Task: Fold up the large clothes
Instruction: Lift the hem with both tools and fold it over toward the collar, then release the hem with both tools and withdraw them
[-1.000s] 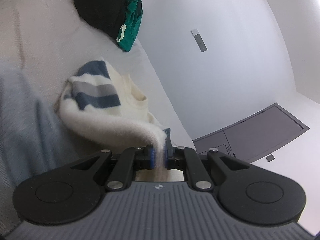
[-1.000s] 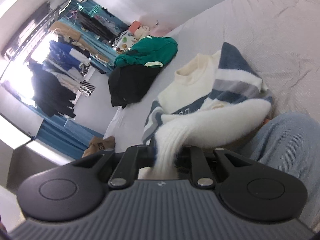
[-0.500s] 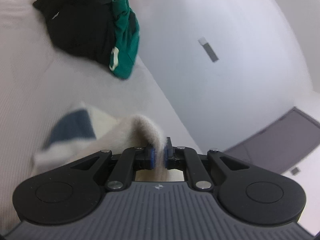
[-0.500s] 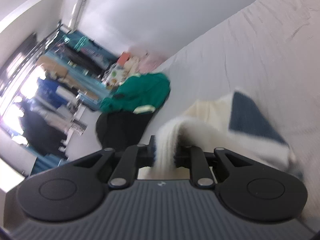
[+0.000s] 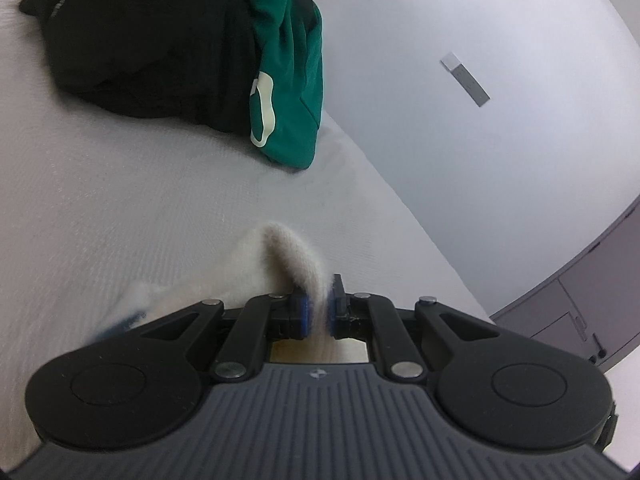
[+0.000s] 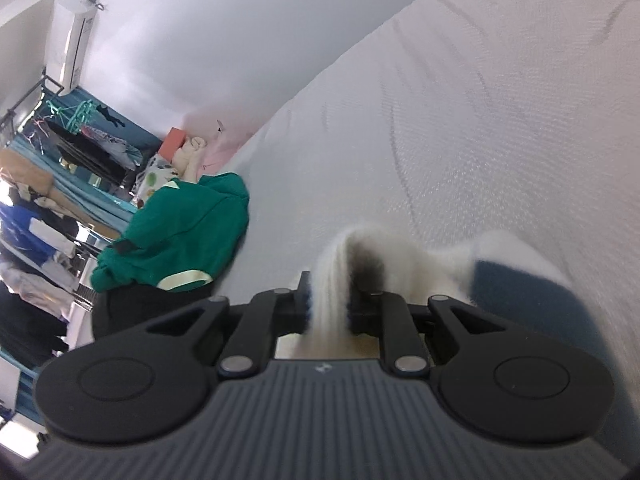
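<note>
A fuzzy cream sweater [image 5: 280, 256] with blue and grey stripes is held at two points over the white bed. My left gripper [image 5: 318, 312] is shut on a cream fold of it; the rest hangs blurred below and left of the jaws. My right gripper [image 6: 330, 306] is shut on another cream fold of the sweater [image 6: 400, 264], with a blue stripe [image 6: 520, 292] trailing to the right. Most of the sweater is hidden under the grippers.
The white bed sheet [image 5: 120, 200] fills the view, and shows in the right wrist view [image 6: 480, 120]. A pile of a black garment [image 5: 140, 32] and a green one [image 5: 292, 80] lies ahead near the bed edge by the wall. Clothes racks [image 6: 48, 200] stand beyond.
Both grippers have moved forward over the bed with the sweater toward the black and green pile. The sweater's body, seen spread ahead earlier, now trails below the grippers. A grey-blue cloth at the edge is out of view.
</note>
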A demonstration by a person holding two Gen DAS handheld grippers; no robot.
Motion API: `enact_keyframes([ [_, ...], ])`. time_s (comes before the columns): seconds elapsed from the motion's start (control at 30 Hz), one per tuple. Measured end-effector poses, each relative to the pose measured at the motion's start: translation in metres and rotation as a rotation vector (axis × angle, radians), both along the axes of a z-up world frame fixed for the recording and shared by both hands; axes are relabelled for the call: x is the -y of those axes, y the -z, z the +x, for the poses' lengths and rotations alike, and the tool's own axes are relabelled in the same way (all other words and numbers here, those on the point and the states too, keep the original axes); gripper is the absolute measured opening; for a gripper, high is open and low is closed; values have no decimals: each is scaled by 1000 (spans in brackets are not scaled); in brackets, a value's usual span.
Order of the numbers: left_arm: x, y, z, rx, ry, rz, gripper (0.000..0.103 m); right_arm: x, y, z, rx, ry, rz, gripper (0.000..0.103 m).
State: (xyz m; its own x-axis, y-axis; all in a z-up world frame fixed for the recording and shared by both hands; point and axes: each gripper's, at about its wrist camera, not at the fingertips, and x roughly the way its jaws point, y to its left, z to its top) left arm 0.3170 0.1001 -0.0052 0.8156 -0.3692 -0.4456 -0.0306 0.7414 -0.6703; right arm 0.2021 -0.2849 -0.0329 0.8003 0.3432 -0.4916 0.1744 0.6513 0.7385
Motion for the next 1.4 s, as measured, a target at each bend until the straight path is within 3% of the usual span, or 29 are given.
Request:
enact_keyframes([
  [0.13, 0, 20, 24, 2, 17, 33, 11, 5, 19, 18, -4, -8, 7, 17],
  [0.37, -11, 49, 47, -50, 25, -6, 11, 8, 35, 41, -20, -66, -28, 17],
  [0.63, -10, 43, 42, -44, 51, 15, 13, 11, 35, 36, -9, -77, -34, 18],
  [0.7, -7, 38, 36, -36, 66, 34, 17, 8, 31, 33, 5, -90, -58, 20],
  [0.73, -5, 36, 35, -34, 74, 49, 25, 6, 28, 30, 12, -93, -71, 21],
  [0.77, -3, 32, 32, -25, 80, 59, 41, 5, 26, 29, 16, -97, -80, 23],
  [0.83, -2, 25, 26, 11, 87, 66, 61, 1, 20, 25, 33, -117, -92, 37],
  [0.9, -2, 16, 20, 40, 87, 64, 64, -3, 13, 20, 67, -136, -95, 69],
  [0.97, -1, 6, 13, 67, 106, 62, 66, -7, 3, 11, 116, -158, -104, 82],
  [1.1, 18, -11, -4, 133, 160, 148, 69, -25, -11, 0, 158, -254, -154, 83],
  [1.3, 42, 3, -8, 81, 194, 317, 69, -50, -7, -4, 115, -323, -311, 79],
  [1.33, 44, 9, -6, 62, 186, 350, 69, -50, -5, -3, 100, -313, -343, 76],
  [1.4, 44, 18, -2, 12, 165, 387, 69, -50, 0, 0, 58, -284, -420, 55],
])
